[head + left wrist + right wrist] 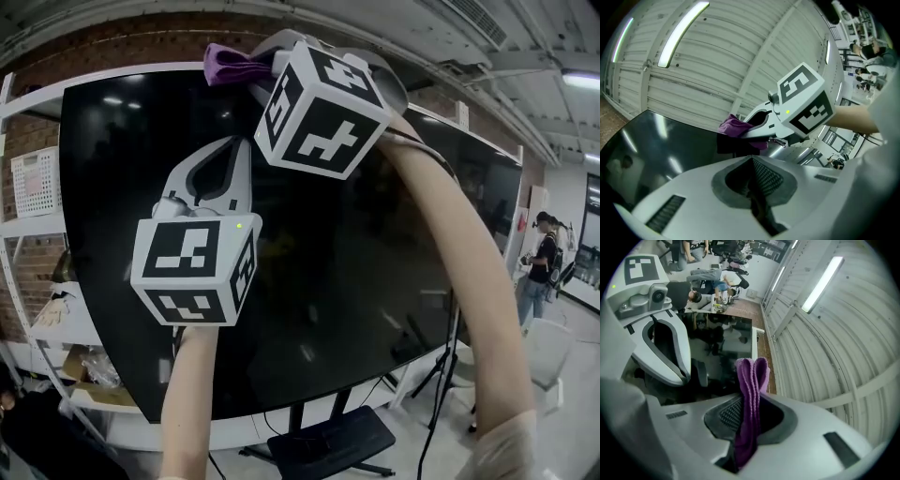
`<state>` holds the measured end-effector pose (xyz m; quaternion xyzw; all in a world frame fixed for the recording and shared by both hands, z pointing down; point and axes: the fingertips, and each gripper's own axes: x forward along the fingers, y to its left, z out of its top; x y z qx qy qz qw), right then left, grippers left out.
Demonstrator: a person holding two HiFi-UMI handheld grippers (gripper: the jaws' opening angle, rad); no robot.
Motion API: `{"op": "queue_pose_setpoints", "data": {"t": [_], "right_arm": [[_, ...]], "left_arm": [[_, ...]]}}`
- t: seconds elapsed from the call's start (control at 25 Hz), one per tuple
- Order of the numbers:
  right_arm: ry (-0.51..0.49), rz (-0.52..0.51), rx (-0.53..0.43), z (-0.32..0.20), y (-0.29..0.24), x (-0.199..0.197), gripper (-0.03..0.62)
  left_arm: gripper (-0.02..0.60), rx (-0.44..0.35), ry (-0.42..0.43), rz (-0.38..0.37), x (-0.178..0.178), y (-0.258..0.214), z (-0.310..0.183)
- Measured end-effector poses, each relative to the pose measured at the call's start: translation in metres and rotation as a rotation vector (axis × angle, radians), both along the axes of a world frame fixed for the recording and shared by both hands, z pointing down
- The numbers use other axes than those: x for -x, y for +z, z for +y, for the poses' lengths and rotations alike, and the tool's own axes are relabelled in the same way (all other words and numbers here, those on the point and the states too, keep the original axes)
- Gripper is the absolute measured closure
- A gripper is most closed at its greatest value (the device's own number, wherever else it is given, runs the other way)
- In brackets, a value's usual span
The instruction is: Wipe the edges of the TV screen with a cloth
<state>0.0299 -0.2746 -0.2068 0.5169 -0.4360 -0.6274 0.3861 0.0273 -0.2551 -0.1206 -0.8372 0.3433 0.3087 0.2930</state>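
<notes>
A big black TV screen stands on a floor stand and fills the head view. My right gripper is raised to the screen's top edge, shut on a folded purple cloth that sticks out to the left against that edge. The right gripper view shows the cloth pinched upright between the jaws, beside the screen's top corner. My left gripper hovers lower, in front of the upper left of the screen, its jaws closed on nothing. From the left gripper view, the cloth and the right gripper lie ahead.
White shelving with a basket and boxes runs behind the TV on the left. The TV stand's black base rests on the floor below. A person stands far right by a tripod. Ceiling lights and corrugated roof are overhead.
</notes>
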Motion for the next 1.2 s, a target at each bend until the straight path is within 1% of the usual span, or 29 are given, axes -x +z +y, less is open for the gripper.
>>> {"op": "queue_pose_setpoints", "data": {"t": [0.16, 0.28, 0.44, 0.56, 0.88, 1.2], "right_arm": [[-0.007, 0.000, 0.013, 0.008, -0.001, -0.034, 0.531], [0.005, -0.001, 0.011, 0.011, 0.000, -0.070, 0.531], [-0.004, -0.035, 0.042, 0.016, -0.003, -0.114, 0.531], [-0.012, -0.050, 0.055, 0.020, -0.004, -0.133, 0.531], [0.010, -0.032, 0.070, 0.032, -0.004, -0.179, 0.531], [0.009, -0.026, 0.085, 0.043, -0.003, -0.235, 0.531]], "left_arm": [[0.568, -0.017, -0.004, -0.009, -0.036, -0.012, 0.011], [0.568, -0.029, -0.012, -0.009, -0.064, -0.018, 0.018], [0.568, -0.054, -0.015, -0.010, -0.099, -0.028, 0.028], [0.568, -0.066, -0.007, -0.013, -0.120, -0.032, 0.033], [0.568, -0.068, 0.015, -0.034, -0.172, -0.033, 0.043], [0.568, -0.073, -0.043, -0.048, -0.221, -0.034, 0.060]]}}
